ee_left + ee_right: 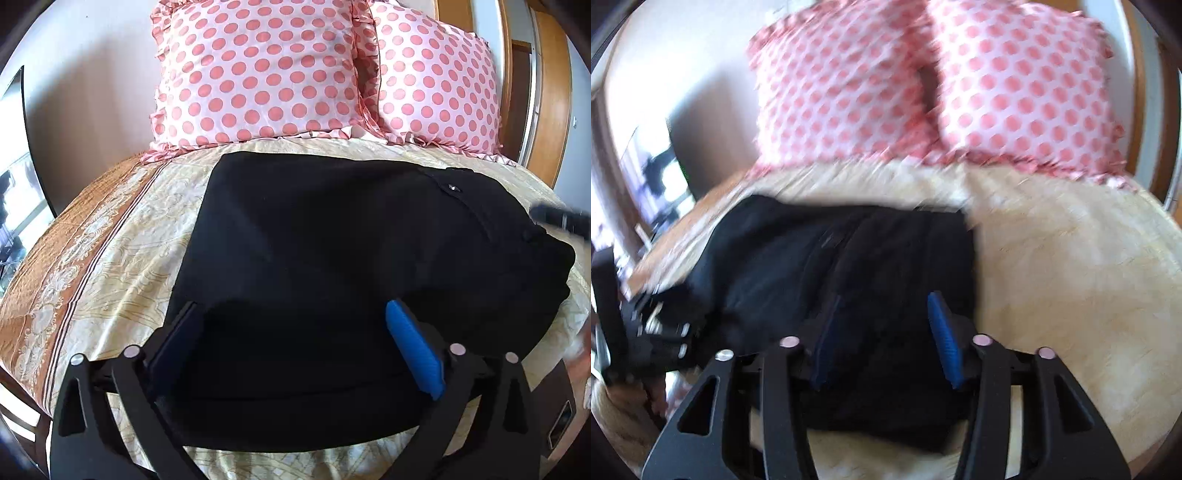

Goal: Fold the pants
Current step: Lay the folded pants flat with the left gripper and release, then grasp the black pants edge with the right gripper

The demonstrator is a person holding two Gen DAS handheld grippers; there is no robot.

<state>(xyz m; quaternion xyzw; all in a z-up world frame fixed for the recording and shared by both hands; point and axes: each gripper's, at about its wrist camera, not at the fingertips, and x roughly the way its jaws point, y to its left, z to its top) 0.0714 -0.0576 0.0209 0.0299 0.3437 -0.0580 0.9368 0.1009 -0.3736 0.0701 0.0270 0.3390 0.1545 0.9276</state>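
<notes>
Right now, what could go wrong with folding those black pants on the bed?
The left gripper is open with the pants loose between its fingers, so closing could bunch the fabric. The right gripper is open over the pants too, and its view is blurred, so it might snag and undo the fold. The bedsheet could get pinched underneath.

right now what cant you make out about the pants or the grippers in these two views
- Right wrist view: motion blur smears the pants; folds and seams unreadable.
- Left wrist view: the right gripper is a blurred sliver cut by the edge.
- Left wrist view: the left gripper covers the pants' near hem.
</notes>
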